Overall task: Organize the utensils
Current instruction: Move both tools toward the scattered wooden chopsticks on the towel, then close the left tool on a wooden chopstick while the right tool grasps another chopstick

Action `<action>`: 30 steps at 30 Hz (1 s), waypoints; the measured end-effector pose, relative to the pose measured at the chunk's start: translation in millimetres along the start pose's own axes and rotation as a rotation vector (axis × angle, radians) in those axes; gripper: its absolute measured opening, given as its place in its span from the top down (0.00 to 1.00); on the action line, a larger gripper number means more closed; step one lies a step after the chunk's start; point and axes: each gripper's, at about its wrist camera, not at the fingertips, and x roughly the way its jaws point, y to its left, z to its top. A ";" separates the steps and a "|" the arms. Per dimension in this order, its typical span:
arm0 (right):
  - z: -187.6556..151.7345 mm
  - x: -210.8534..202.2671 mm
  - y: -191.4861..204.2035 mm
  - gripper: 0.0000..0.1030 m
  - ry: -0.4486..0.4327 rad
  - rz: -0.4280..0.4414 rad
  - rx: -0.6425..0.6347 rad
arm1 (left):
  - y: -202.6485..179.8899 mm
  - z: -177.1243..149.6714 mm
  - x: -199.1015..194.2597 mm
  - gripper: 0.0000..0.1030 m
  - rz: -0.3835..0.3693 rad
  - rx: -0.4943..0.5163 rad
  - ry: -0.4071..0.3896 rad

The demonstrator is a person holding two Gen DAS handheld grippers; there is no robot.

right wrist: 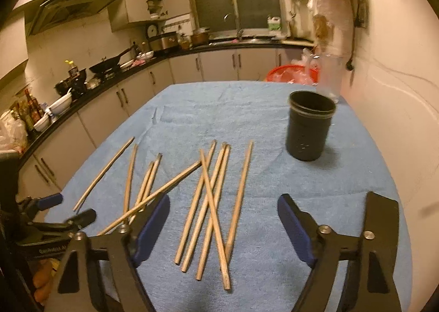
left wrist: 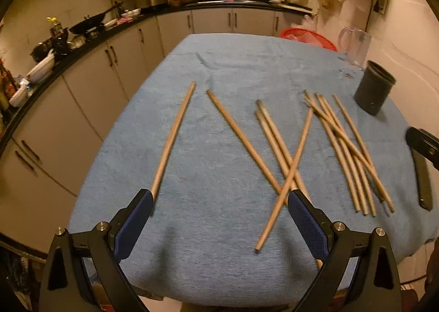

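Chopsticks [left wrist: 277, 153] lie scattered across centre frame of the left wrist view, long axes running away from the left gripper [left wrist: 219, 202], which is spread and empty. Right wrist view: right gripper [right wrist: 223, 210], also spread and empty, frames the nearest bundle lengthwise at lower centre, holder cup [right wrist: 310, 127] upper right, so the right appears nearer.

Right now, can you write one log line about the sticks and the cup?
chopsticks: loose on blue cloth | black cup: upright, looks empty | left gripper: open, holding nothing | right gripper: open, holding nothing
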 end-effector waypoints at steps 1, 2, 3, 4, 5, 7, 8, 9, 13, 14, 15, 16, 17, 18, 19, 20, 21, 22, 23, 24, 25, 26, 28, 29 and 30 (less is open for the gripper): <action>3.5 3.5 -1.9 0.34 0.019 0.010 0.000 | 0.8 0.5 -0.5 0.04 -0.017 0.005 0.000; 5.9 6.2 -3.2 0.38 0.032 0.016 0.000 | 1.9 1.7 -1.7 0.04 -0.019 0.009 -0.006; 8.5 8.3 -5.1 0.41 0.044 0.023 0.001 | 4.1 4.3 -2.9 0.04 -0.004 0.013 -0.013; 13.2 11.1 -8.7 0.42 0.061 0.041 0.012 | 7.0 7.4 -3.4 0.04 0.001 0.012 -0.014; 16.0 13.0 -10.8 0.42 0.072 0.055 0.021 | 12.1 12.1 -3.1 0.04 -0.005 0.008 -0.010; 26.5 17.2 -15.1 0.49 0.096 0.098 0.035 | 19.3 20.4 -1.0 0.04 -0.014 0.008 0.013; 31.4 19.9 -16.2 0.50 0.108 0.111 0.037 | 23.4 25.3 0.2 0.04 -0.017 0.009 0.020; 36.8 23.2 -17.1 0.50 0.121 0.126 0.039 | 27.3 29.9 1.1 0.04 -0.014 0.013 0.021; 59.3 38.7 -8.5 0.59 0.167 0.173 0.013 | 42.1 43.7 7.1 0.06 0.012 0.020 0.039; 63.9 42.7 -4.5 0.60 0.175 0.174 0.000 | 48.3 48.4 9.8 0.06 0.001 0.007 0.055; 66.9 46.5 0.0 0.61 0.183 0.176 -0.016 | 52.9 52.1 12.1 0.06 -0.013 -0.002 0.065; 71.8 54.2 7.8 0.62 0.199 0.179 -0.049 | 58.6 56.6 14.6 0.09 -0.024 -0.014 0.071; 74.0 59.0 10.0 0.62 0.207 0.177 -0.058 | 63.9 60.7 18.2 0.13 -0.020 -0.024 0.084; 76.4 66.0 14.7 0.63 0.229 0.176 -0.068 | 67.0 64.6 21.6 0.21 -0.020 -0.030 0.101; 78.4 72.3 19.5 0.63 0.250 0.186 -0.081 | 70.9 70.6 26.4 0.25 -0.043 -0.035 0.117; 80.4 76.9 21.9 0.63 0.255 0.188 -0.085 | 74.2 77.0 32.5 0.25 -0.060 -0.039 0.132; 82.1 81.4 23.7 0.63 0.259 0.177 -0.082 | 76.7 82.2 37.5 0.25 -0.054 -0.045 0.141; 83.0 84.9 24.1 0.63 0.266 0.168 -0.072 | 78.7 89.5 44.7 0.26 -0.052 -0.044 0.148; 83.8 87.1 24.1 0.63 0.272 0.172 -0.065 | 80.5 96.7 53.1 0.27 -0.053 -0.041 0.160; 84.6 88.7 23.8 0.63 0.275 0.182 -0.059 | 81.6 102.0 59.5 0.36 -0.050 -0.047 0.175; 84.6 88.9 24.3 0.63 0.275 0.181 -0.058 | 82.1 109.7 68.0 0.42 -0.058 -0.052 0.194; 85.1 89.3 23.0 0.63 0.275 0.174 -0.059 | 81.0 118.2 77.4 0.42 -0.076 -0.043 0.206; 83.9 89.6 19.5 0.63 0.281 0.172 -0.051 | 81.7 129.4 93.9 0.44 -0.055 -0.043 0.230; 84.3 90.8 17.7 0.63 0.286 0.171 -0.044 | 81.2 136.8 105.6 0.45 -0.051 -0.047 0.248; 84.3 91.0 15.6 0.63 0.290 0.169 -0.039 | 80.2 141.7 112.3 0.47 -0.063 -0.038 0.260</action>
